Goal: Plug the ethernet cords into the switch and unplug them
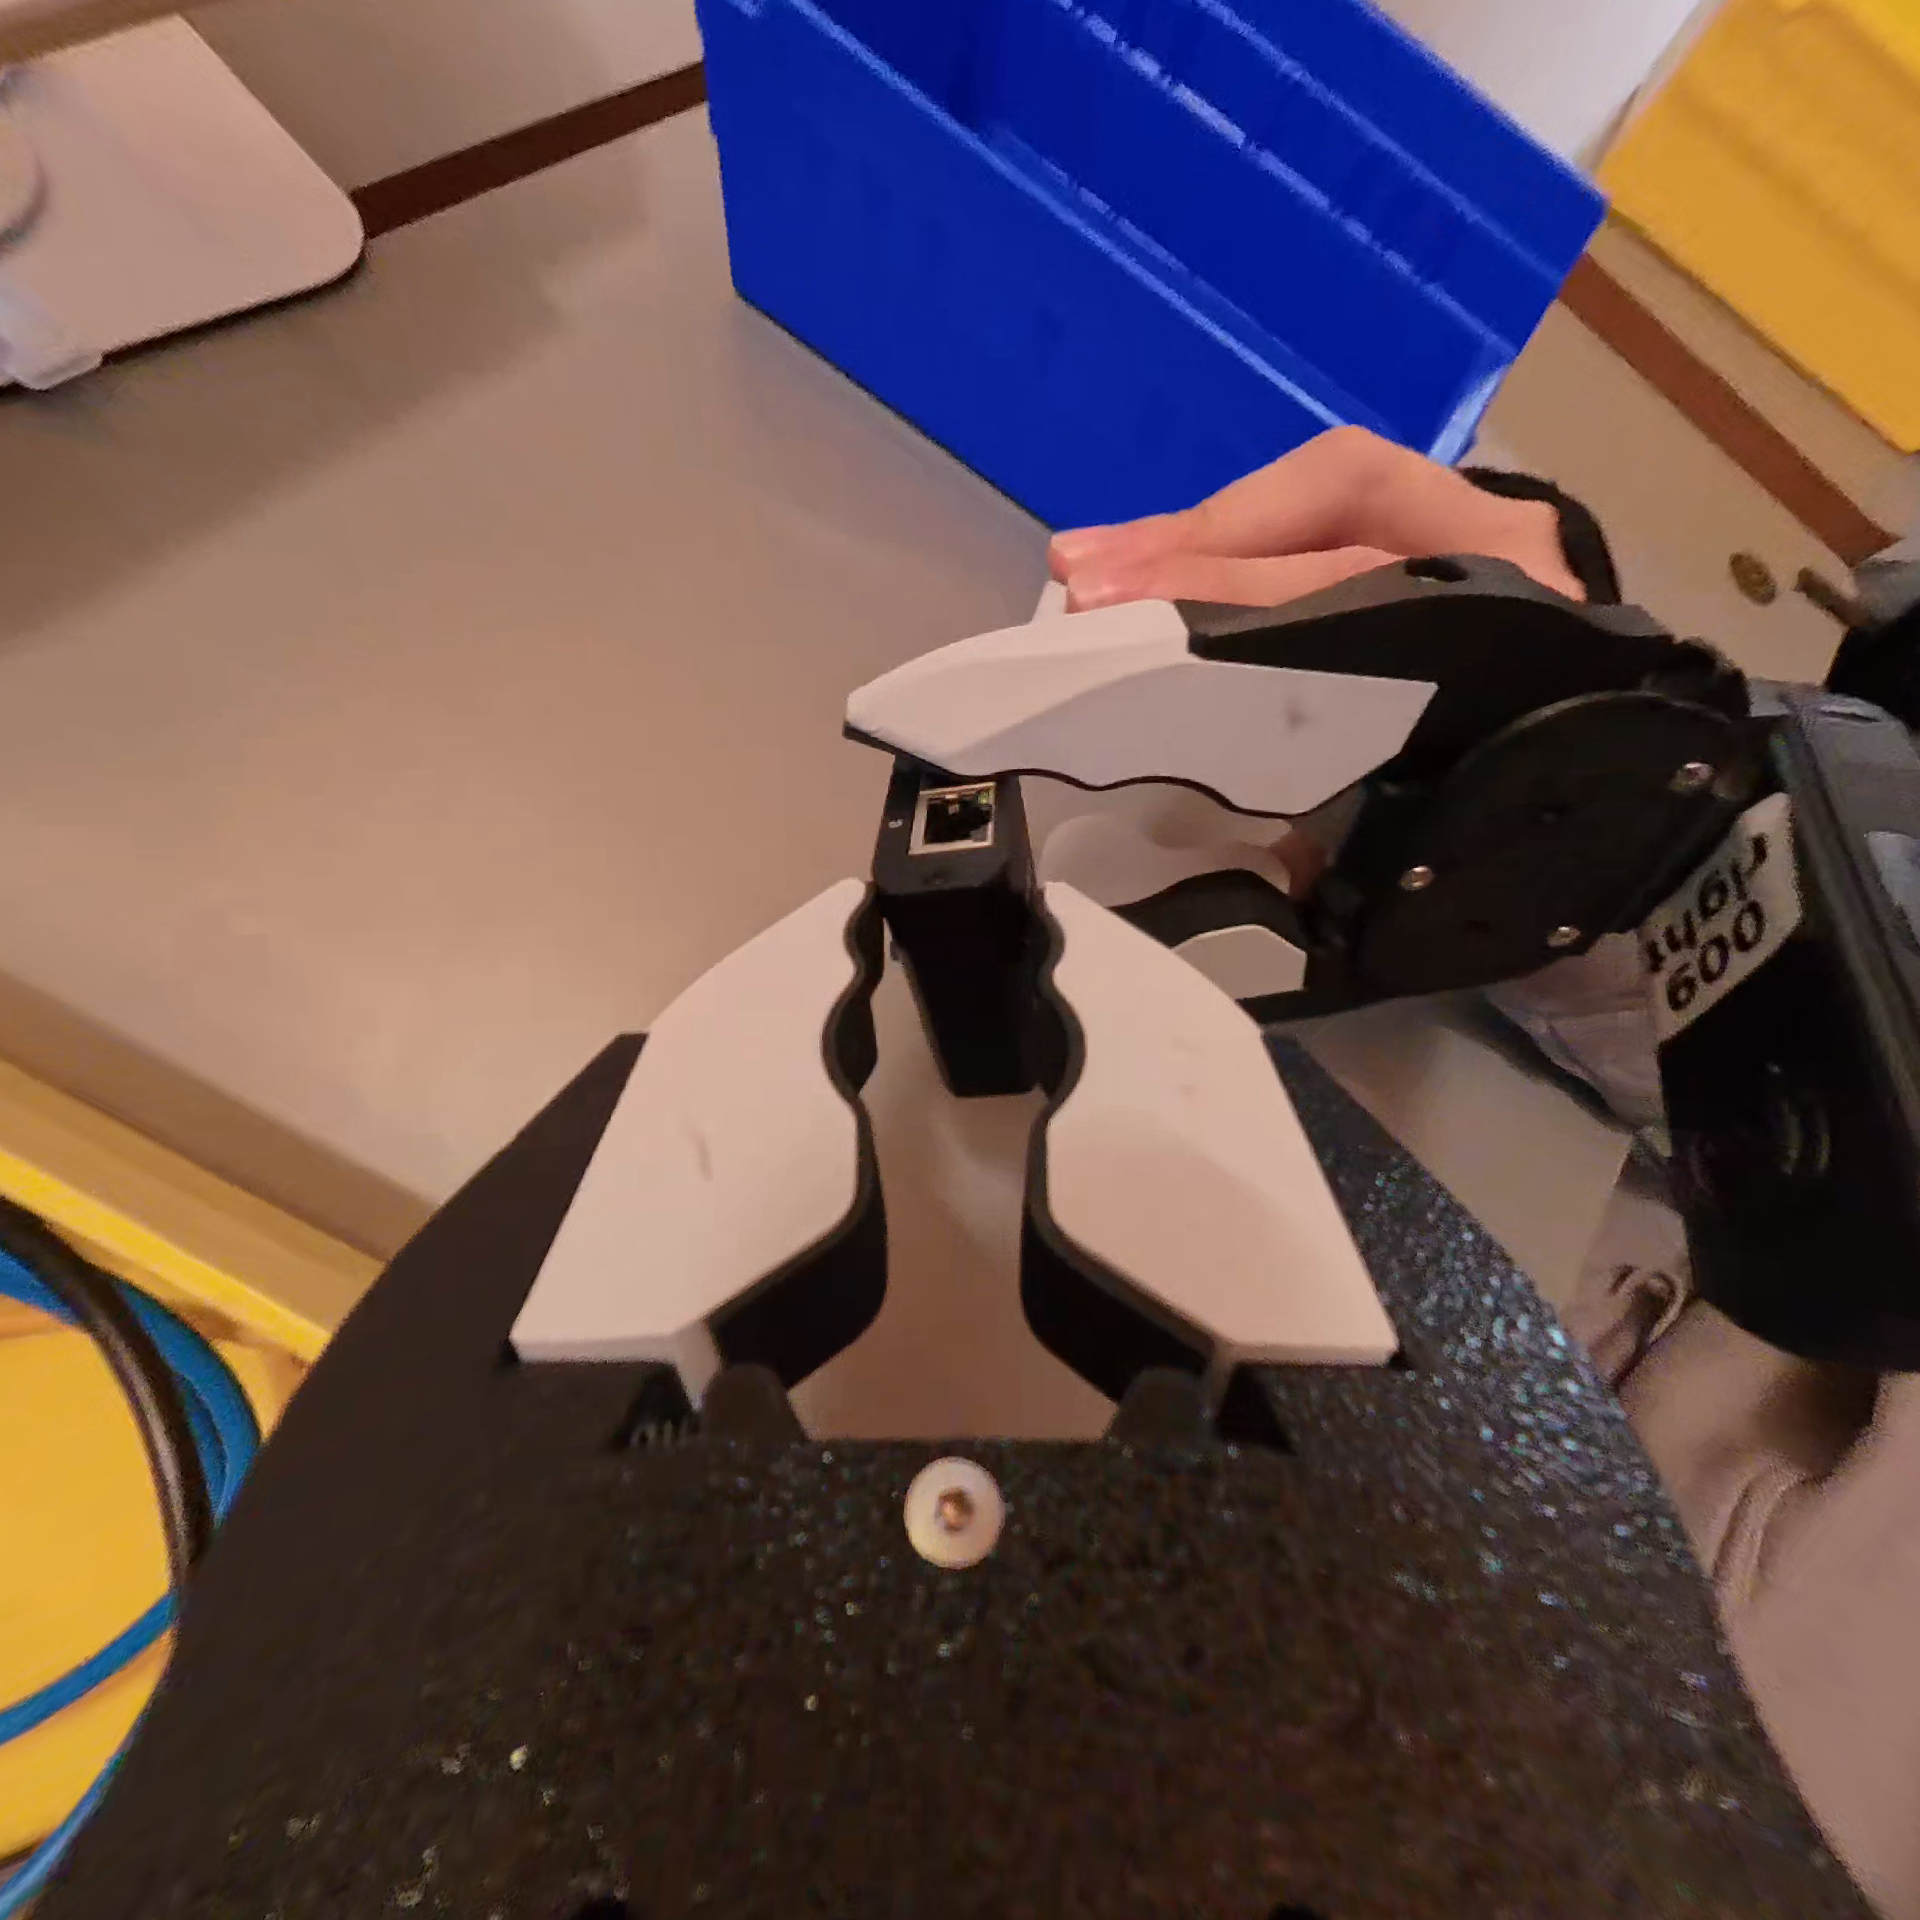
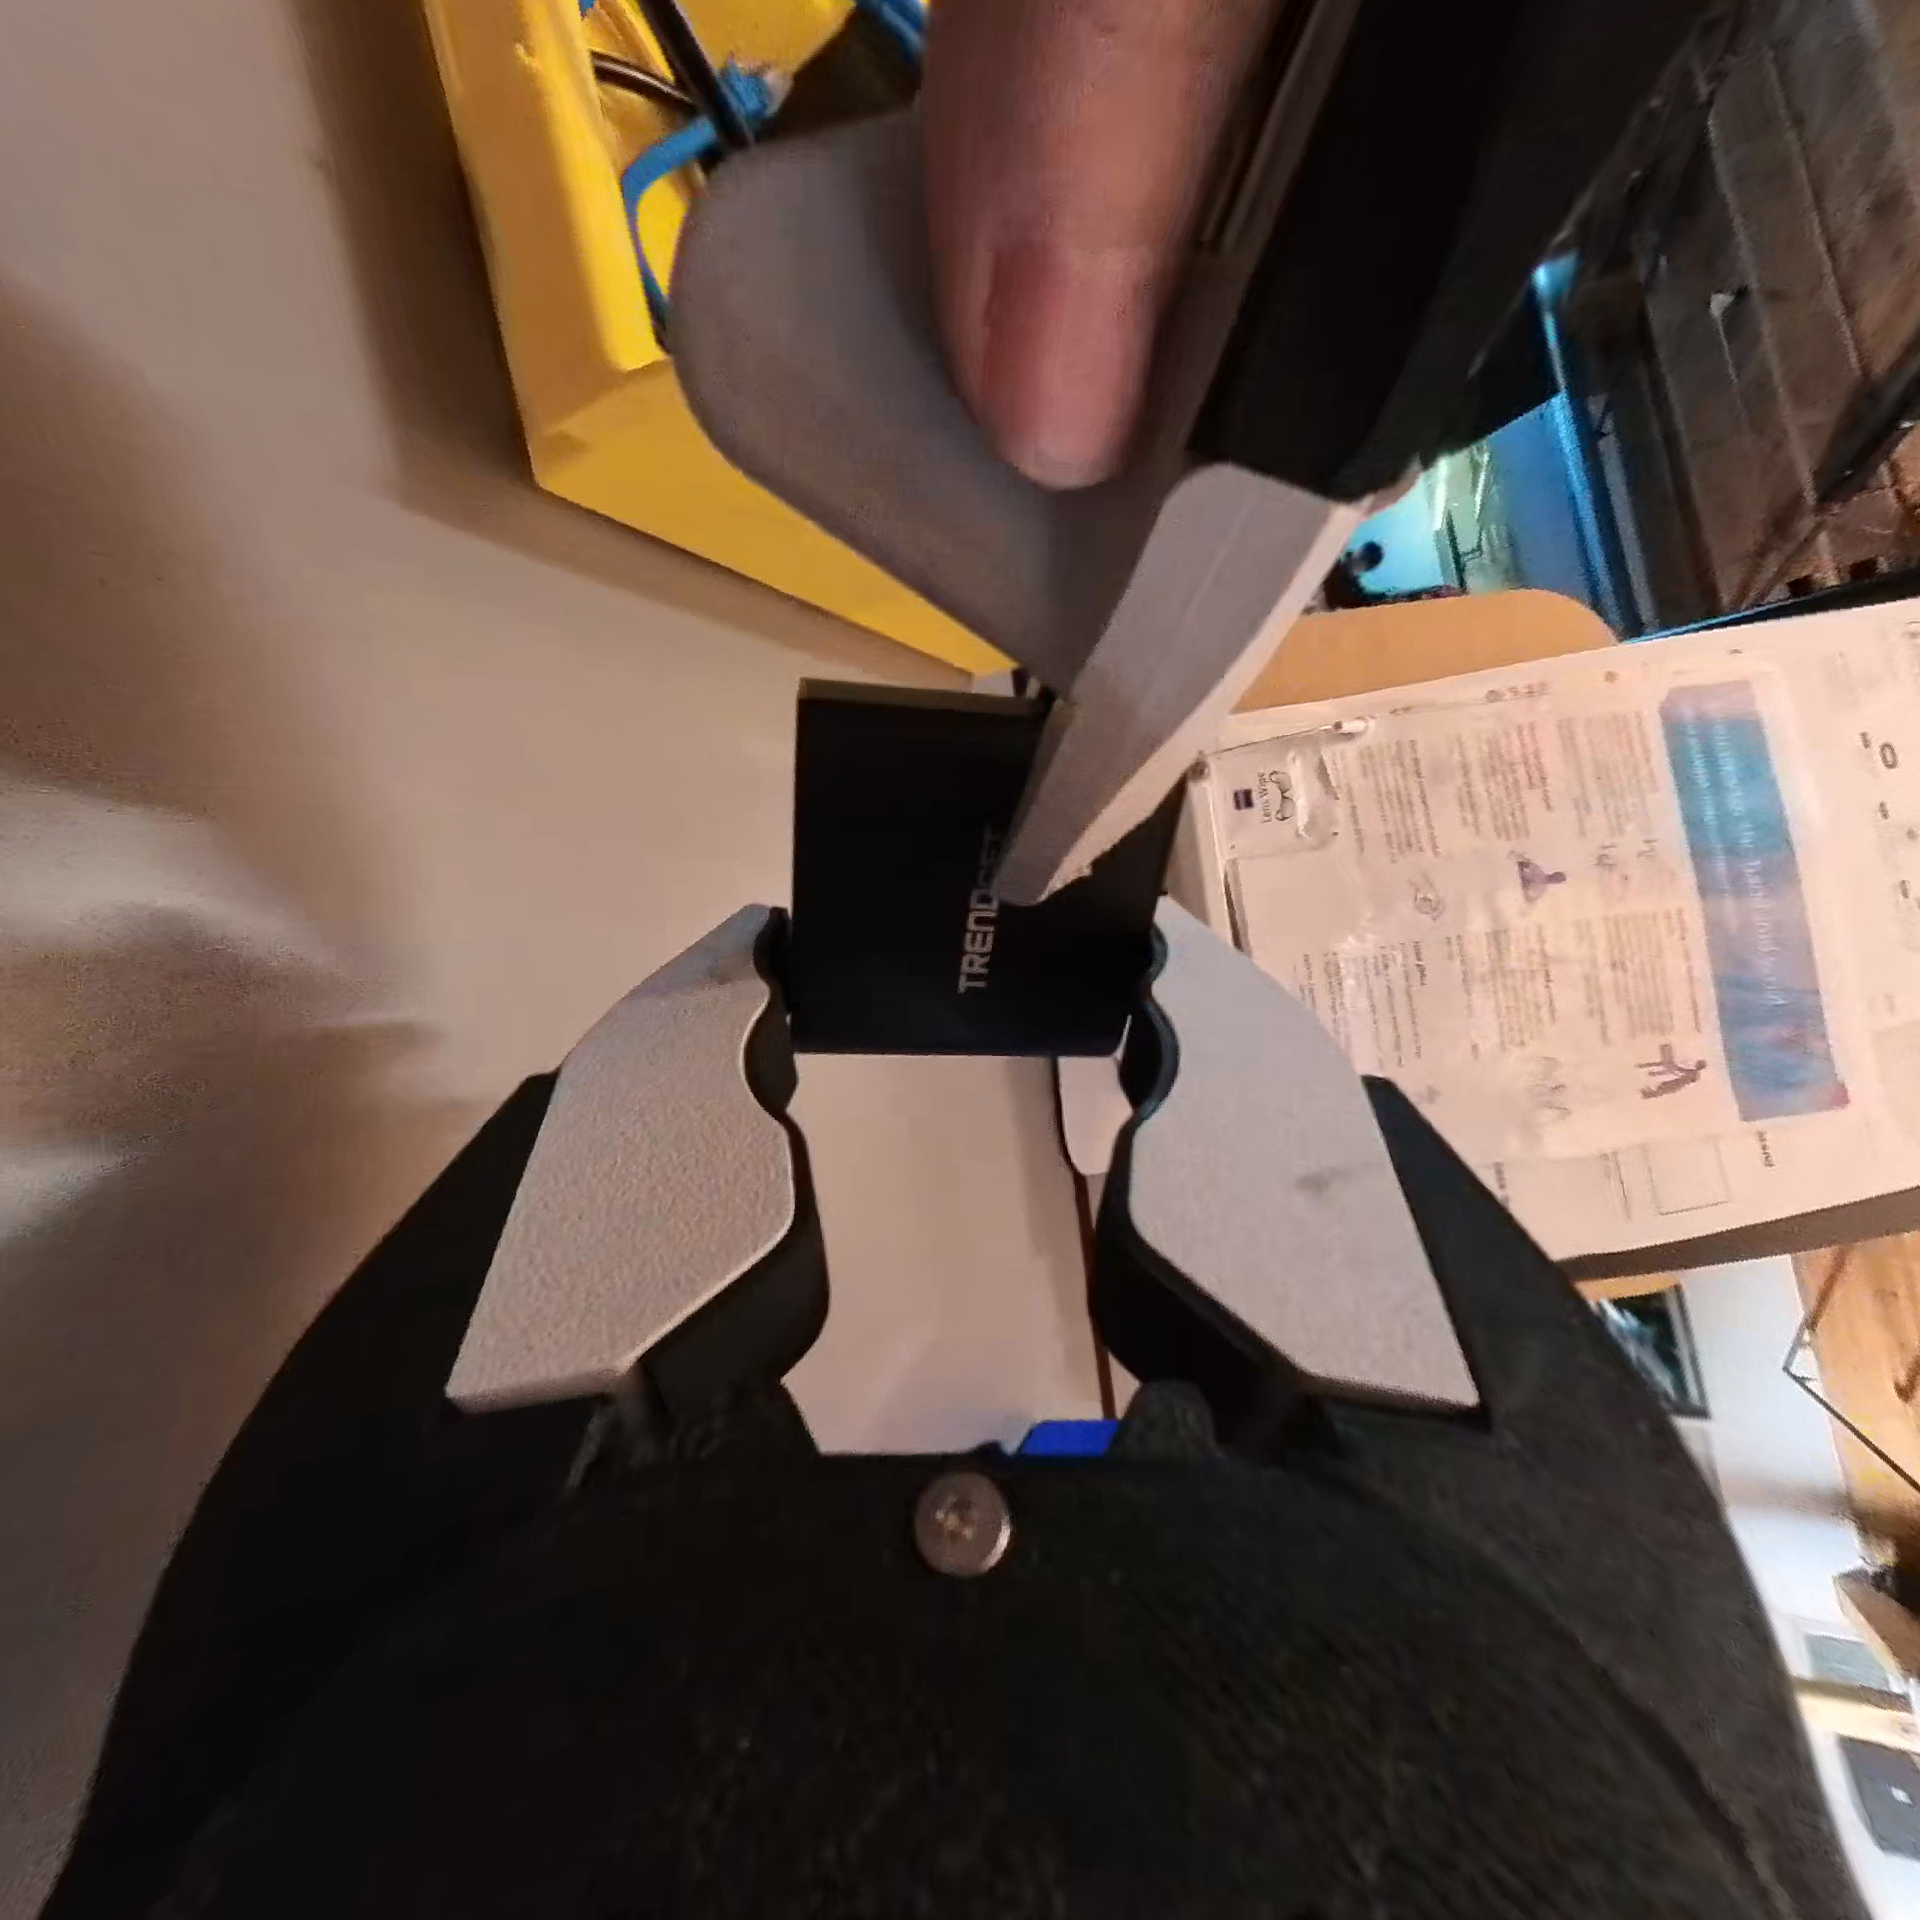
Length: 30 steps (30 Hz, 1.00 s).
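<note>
The black switch [image 1: 956,935] is held off the grey table between both grippers. My left gripper [image 1: 956,904] is shut on its thin sides, and an empty port [image 1: 951,826] on its end face looks toward the camera. My right gripper [image 1: 966,790] comes in from the right, with one finger above and one below the switch's far end. In the right wrist view my right gripper [image 2: 961,966] is shut on the near edge of the switch [image 2: 894,862], and the left gripper [image 2: 1023,779] clamps it from above. Blue ethernet cords [image 1: 208,1455] lie in a yellow bin; no cord is plugged in.
A blue bin [image 1: 1091,260] stands on the table [image 1: 468,623] behind the grippers. Yellow bins sit at the top right [image 1: 1787,208] and bottom left [image 1: 62,1455]. A white object [image 1: 156,208] lies at the far left. A printed sheet [image 2: 1558,935] shows in the right wrist view.
</note>
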Available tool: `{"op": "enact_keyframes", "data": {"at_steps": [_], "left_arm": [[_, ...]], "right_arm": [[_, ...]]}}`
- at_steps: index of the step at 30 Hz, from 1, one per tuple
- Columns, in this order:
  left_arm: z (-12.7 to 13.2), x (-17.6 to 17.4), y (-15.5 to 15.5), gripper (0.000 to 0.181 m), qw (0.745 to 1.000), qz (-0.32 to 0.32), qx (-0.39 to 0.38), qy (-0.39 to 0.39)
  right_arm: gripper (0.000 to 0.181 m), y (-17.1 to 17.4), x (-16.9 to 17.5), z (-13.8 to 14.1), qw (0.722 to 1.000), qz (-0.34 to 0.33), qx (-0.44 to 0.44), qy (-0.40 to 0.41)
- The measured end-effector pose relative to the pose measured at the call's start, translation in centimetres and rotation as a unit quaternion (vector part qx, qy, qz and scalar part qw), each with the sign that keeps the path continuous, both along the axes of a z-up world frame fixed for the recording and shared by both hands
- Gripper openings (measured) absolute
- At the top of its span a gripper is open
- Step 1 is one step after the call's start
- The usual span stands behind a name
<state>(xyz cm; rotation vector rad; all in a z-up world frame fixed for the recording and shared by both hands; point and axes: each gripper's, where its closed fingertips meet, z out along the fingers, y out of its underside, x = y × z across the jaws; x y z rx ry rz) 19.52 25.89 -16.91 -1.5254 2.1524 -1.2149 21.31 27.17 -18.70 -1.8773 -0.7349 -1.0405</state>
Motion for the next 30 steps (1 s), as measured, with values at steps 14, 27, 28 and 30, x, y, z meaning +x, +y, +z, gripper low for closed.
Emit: {"op": "enact_keyframes", "data": {"at_steps": [14, 27, 28, 30], "left_arm": [[4.5, 2.2, 3.4, 0.022, 0.940, 0.152, -0.233, -0.198], [5.2, 2.0, 1.0, 0.022, 0.853, 0.194, -0.422, -0.239], [5.0, 2.0, 1.1, 0.022, 0.852, 0.198, -0.422, -0.239], [4.9, 1.8, 1.0, 0.022, 0.855, 0.192, -0.412, -0.249]], "right_arm": [[0.090, 0.7, 0.4, 2.9, 0.929, -0.009, 0.206, 0.307], [0.061, -0.4, 0.2, 6.1, 0.895, 0.014, 0.347, 0.280], [0.061, -0.4, 0.2, 6.0, 0.896, 0.019, 0.340, 0.287], [0.061, -0.3, 0.1, 5.9, 0.900, 0.032, 0.325, 0.288]]}}
